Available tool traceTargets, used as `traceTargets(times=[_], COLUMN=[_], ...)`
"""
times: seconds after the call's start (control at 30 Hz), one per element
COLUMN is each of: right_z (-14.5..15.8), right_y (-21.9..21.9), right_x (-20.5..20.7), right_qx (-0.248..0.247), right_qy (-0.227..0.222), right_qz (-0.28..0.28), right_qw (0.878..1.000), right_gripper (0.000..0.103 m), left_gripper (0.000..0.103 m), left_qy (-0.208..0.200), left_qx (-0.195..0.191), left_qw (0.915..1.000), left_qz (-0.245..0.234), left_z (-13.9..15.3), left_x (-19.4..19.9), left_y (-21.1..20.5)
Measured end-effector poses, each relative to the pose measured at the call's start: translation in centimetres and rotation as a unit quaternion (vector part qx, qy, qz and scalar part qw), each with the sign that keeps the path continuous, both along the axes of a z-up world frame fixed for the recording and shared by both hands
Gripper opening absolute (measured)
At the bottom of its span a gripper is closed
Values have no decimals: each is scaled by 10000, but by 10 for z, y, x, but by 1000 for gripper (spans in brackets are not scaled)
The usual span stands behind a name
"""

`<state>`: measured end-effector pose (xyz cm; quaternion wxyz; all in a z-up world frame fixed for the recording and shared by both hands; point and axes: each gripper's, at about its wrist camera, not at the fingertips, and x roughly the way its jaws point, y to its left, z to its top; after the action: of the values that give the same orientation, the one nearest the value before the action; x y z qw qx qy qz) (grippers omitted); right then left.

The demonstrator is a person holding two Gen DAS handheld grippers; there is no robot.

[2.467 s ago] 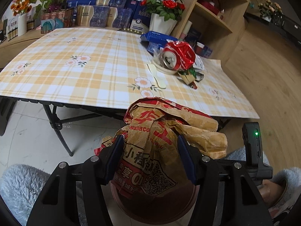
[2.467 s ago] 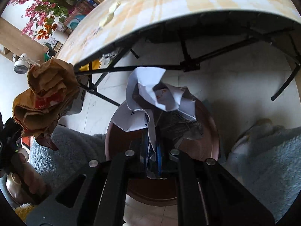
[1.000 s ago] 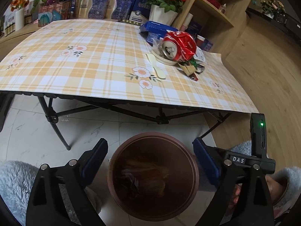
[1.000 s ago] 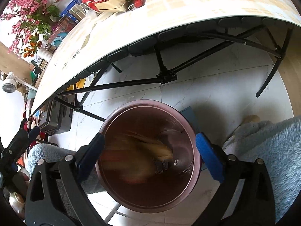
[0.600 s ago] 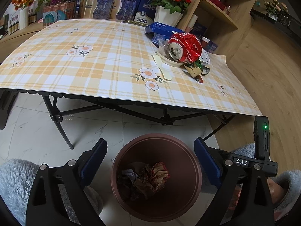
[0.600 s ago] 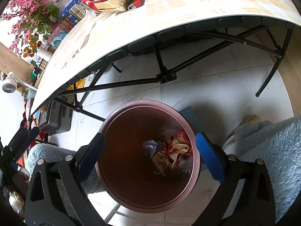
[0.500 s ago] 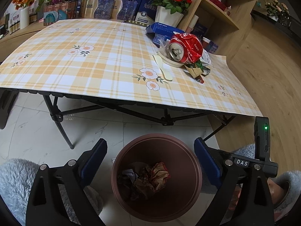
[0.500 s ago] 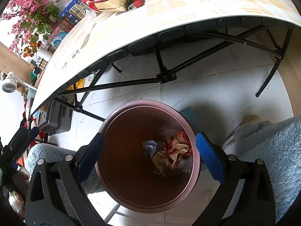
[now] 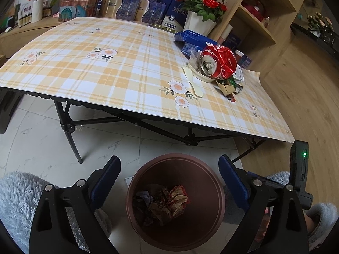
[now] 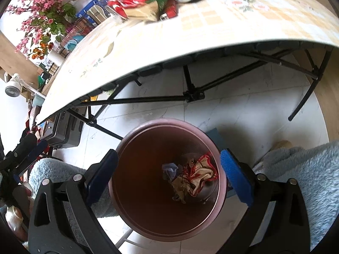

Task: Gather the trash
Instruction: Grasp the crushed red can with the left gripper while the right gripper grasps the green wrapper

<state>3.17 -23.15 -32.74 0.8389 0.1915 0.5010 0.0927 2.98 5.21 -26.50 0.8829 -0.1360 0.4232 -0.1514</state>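
Observation:
A round brown trash bin (image 9: 218, 209) stands on the floor below the table edge; it shows in the right wrist view too (image 10: 148, 226). Crumpled brown paper and white paper (image 9: 167, 203) lie at its bottom (image 10: 192, 177). My left gripper (image 9: 169, 175) is open and empty above the bin. My right gripper (image 10: 169, 169) is open and empty above it too. On the table, a crushed red can (image 9: 218, 60) sits in a pale bowl with a red wrapper, a plastic spoon (image 9: 192, 81) and small wrappers (image 9: 228, 89) beside it.
The folding table (image 9: 106, 67) with a yellow plaid cloth has black legs (image 9: 70, 131) near the bin. Boxes and a potted rose (image 9: 201, 6) line its far edge. A wooden shelf (image 9: 260, 21) stands at the right. Grey fluffy slippers (image 9: 17, 192) flank the bin.
The left gripper let go of the brown paper bag and the right gripper let go of the white paper; both now lie in the bin. The right view has shifted slightly.

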Motion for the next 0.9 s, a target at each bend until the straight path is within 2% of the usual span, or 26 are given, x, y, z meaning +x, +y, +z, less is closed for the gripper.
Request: traceTargets(times=[0.13, 0.23, 0.4, 0.53, 0.6, 0.67, 0.9], right_z=[18, 39, 68, 68, 62, 57, 52], right_y=[-1, -5, -16, -26, -31, -31, -41], right_x=[-1, 1, 12, 24, 27, 28, 33], right_qx=[-87, -243, -659, -845, -855, -820, -654], right_qy=[-324, -753, -1395, -1567, -1565, -1535, -1582], right_qz=[6, 2, -71, -202, -267, -266, -327], right_qw=[9994, 9969, 9880, 9838, 9836, 9844, 9847], right_gripper=[96, 96, 96, 96, 96, 96, 96], left_gripper=[91, 91, 78, 71, 65, 61, 50], left_qy=[50, 201, 369, 558, 724, 866, 973], left_qx=[-48, -107, -649, -1347, -1764, -2024, -2016], left_qw=[9999, 9997, 9972, 9892, 9814, 9751, 9725], left_qz=[77, 128, 86, 145, 214, 278, 645], left_z=[4, 9, 32, 47, 50, 50, 41], left_x=[6, 18, 56, 94, 117, 138, 198], left_y=[3, 5, -7, -28, -41, -56, -91])
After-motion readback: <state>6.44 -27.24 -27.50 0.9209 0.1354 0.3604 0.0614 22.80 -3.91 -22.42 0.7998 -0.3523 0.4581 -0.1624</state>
